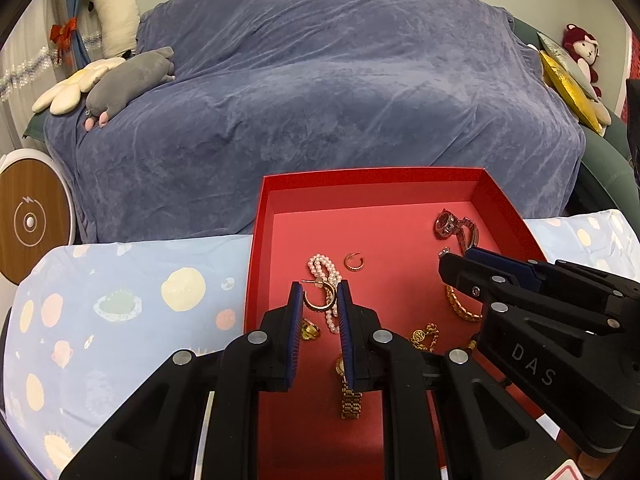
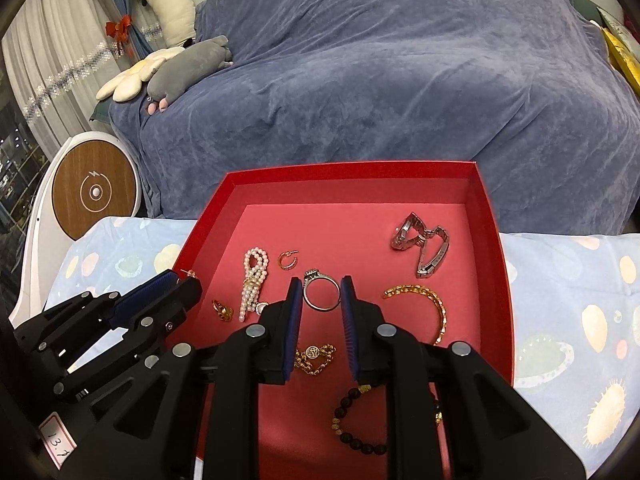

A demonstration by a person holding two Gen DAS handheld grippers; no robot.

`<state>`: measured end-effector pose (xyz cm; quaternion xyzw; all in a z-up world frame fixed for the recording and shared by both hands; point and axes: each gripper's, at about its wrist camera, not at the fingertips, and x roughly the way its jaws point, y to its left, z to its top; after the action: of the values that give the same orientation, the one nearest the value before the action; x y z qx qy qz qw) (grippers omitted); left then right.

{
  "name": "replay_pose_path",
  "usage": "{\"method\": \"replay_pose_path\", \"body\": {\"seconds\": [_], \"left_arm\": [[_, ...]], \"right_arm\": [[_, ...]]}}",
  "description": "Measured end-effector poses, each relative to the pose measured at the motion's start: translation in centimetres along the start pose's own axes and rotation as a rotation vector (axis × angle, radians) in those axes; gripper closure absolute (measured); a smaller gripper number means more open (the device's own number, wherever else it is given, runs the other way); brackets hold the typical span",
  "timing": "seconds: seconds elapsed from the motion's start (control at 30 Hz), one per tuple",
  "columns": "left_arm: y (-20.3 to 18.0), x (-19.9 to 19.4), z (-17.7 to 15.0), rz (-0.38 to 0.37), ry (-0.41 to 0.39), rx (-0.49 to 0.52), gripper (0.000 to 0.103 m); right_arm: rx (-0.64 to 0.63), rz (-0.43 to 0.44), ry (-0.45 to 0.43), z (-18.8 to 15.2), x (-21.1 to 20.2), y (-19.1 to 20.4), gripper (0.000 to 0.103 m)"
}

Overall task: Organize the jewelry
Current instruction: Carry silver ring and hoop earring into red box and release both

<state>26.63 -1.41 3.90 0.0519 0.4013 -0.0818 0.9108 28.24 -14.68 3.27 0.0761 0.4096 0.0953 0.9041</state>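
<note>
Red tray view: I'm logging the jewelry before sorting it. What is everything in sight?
Tray: one, red, on the patterned cloth.
Pearl strand: one, white, tray left.
Loose hoop earring: one, gold, beside the pearls.
Held hoop earring: one, gold, in the left gripper.
Stone ring: one, silver, in the right gripper.
Gold ring: one, tray left.
Silver watch: one, far right.
Gold watch: one, near edge.
Chain bracelet: one, gold, right.
Pendant chain: one, gold, centre.
Bead bracelet: one, dark, near edge.
Sofa cover: one, blue, behind.
Left gripper, right gripper: black, blue pads.
</note>
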Motion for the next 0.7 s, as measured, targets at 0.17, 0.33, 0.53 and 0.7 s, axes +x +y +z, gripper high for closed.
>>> {"method": "replay_pose_path", "body": {"seconds": [0.17,0.33,0.53,0.7], "left_arm": [[0.2,0.3,-0.1,0.01,-0.007,-0.01,0.086],[0.2,-0.2,-0.4,0.033,-0.027,-0.008,0.07],[0.3,-3.1,-1.1,0.075,-0.068,-0.016,0.057],[-0.2,-7.1,-2.4,0.066,-0.089,-0.013,0.056]], "right_arm": [[-0.003,-0.005,-0.005,0.1,0.3,0.1,0.082],[-0.017,-0.024,-0.027,-0.3,-0.4,0.0,0.082],[-0.011,-0.033,-0.073,-1.7,-4.3,-0.6,0.075],[-0.001,-0.024,-0.106,-4.0,-9.3,-1.1,0.075]]}}
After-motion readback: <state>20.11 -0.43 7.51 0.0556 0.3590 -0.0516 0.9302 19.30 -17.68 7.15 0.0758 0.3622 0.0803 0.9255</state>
